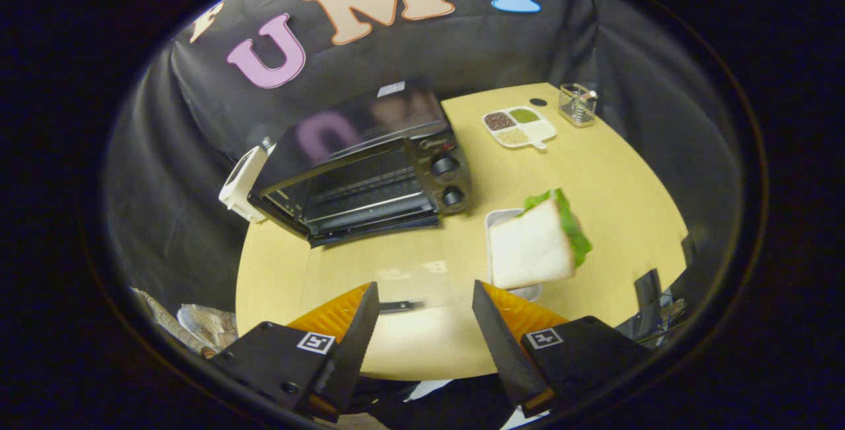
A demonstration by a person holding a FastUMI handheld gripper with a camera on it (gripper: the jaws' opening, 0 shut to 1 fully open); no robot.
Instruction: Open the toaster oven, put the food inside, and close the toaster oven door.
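A black toaster oven (pixel 370 166) stands at the back left of the round wooden table (pixel 620 192). Its glass door (pixel 370 275) is swung down flat toward me, leaving the wire racks inside exposed. The door's dark handle (pixel 399 306) lies just ahead of and between my fingers. My gripper (pixel 424 288) is open above the table's near edge and holds nothing. To the right of the oven, beyond my right finger, a sandwich (pixel 533 251) of white bread with green lettuce rests on a small grey tray (pixel 496 218).
A divided white dish (pixel 518 127) of seeds and a clear holder (pixel 577 104) stand at the table's far side. A white box (pixel 241 182) sits behind the oven's left end. Crumpled newspaper (pixel 204 323) lies below the table's left edge.
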